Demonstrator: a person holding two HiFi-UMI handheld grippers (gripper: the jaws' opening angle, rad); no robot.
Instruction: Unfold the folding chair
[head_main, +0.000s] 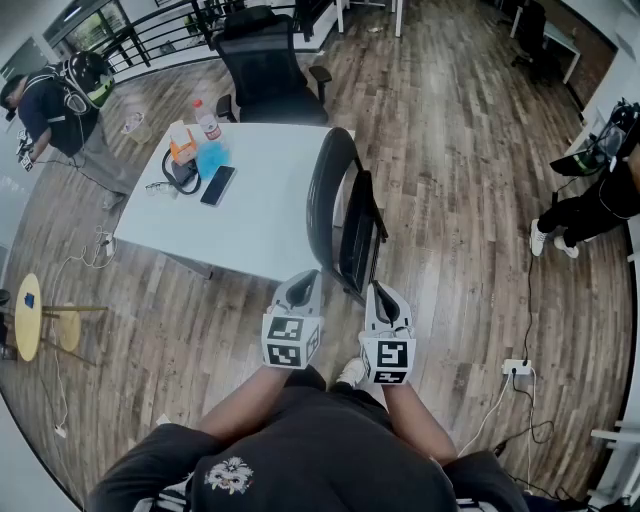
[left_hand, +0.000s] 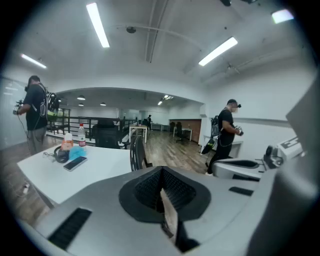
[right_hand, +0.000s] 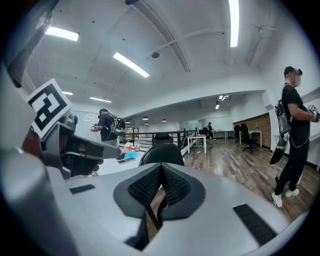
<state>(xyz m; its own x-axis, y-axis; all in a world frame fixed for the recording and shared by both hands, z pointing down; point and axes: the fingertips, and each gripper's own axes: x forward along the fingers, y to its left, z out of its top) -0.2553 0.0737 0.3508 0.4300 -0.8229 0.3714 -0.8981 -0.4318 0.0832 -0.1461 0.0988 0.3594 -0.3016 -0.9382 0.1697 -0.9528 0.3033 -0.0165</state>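
Note:
The black folding chair (head_main: 345, 215) stands upright and folded flat beside the right edge of the white table (head_main: 265, 225). My left gripper (head_main: 300, 287) and right gripper (head_main: 386, 297) are held side by side just short of the chair's near end, apart from it. Both are shut with nothing between their jaws. In the left gripper view the chair (left_hand: 137, 152) shows edge-on above the shut left gripper (left_hand: 161, 189). The right gripper view has the chair's rounded back (right_hand: 161, 154) straight ahead of the shut right gripper (right_hand: 159, 194).
On the table lie headphones (head_main: 181, 171), a phone (head_main: 218, 185), a blue cloth (head_main: 211, 157) and a bottle (head_main: 207, 120). A black office chair (head_main: 265, 70) stands behind it. People stand at far left (head_main: 55, 100) and right (head_main: 600, 195). A power strip (head_main: 515, 367) lies on the floor.

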